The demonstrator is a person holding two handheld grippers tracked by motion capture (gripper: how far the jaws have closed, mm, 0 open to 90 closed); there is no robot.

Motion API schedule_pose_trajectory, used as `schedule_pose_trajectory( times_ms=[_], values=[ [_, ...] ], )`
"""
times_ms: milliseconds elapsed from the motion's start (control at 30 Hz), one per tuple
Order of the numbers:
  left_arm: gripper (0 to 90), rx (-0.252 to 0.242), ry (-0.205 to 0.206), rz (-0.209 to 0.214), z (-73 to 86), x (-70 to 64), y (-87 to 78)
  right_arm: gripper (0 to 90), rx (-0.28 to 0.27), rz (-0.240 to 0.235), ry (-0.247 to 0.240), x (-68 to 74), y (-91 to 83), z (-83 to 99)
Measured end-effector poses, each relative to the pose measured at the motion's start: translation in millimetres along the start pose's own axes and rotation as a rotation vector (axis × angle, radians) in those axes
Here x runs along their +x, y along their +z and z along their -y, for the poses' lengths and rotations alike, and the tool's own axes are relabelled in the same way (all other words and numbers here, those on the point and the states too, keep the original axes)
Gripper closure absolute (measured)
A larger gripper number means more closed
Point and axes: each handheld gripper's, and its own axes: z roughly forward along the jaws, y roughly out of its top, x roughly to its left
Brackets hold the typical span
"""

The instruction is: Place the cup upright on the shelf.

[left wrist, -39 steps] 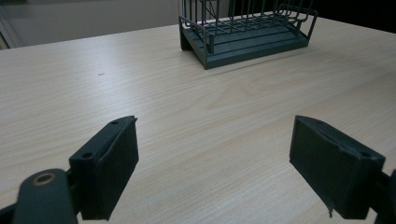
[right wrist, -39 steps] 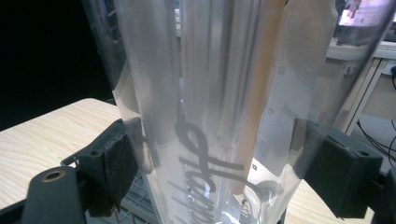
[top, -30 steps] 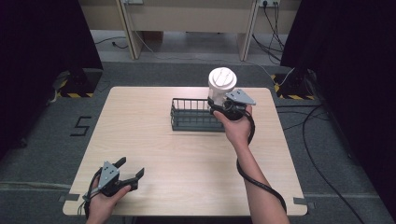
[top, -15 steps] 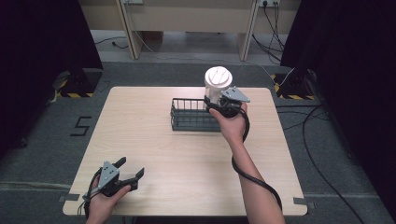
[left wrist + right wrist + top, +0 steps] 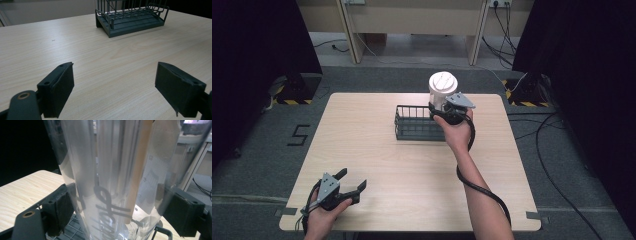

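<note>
The clear cup (image 5: 442,90) with a white lid is held clamped in the right gripper (image 5: 447,113) above the wire rack's (image 5: 412,122) right end; lowering into it is probably called for next. The cup's lettering is revealed in the right gripper view, while the left gripper (image 5: 346,189) is seen resting with jaws apart near the table's (image 5: 377,165) front edge.

One cup (image 5: 442,89), clear with a white lid, sits between the jaws of the right gripper (image 5: 447,111). One wire rack (image 5: 417,122) stands just below and beside that gripper. Two grippers in all; the left gripper (image 5: 343,189) is well apart from the rack. One table (image 5: 377,150).
</note>
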Motion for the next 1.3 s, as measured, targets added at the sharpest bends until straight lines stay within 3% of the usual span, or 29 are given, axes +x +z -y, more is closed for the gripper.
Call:
schedule_pose_trajectory(
  times_ms=[1300],
  values=[
    [15.1,0.001,-0.009,0.009,0.3,0.3,0.1,18.4,0.112,-0.014,0.031,16.3,38.3,30.9]
  ],
)
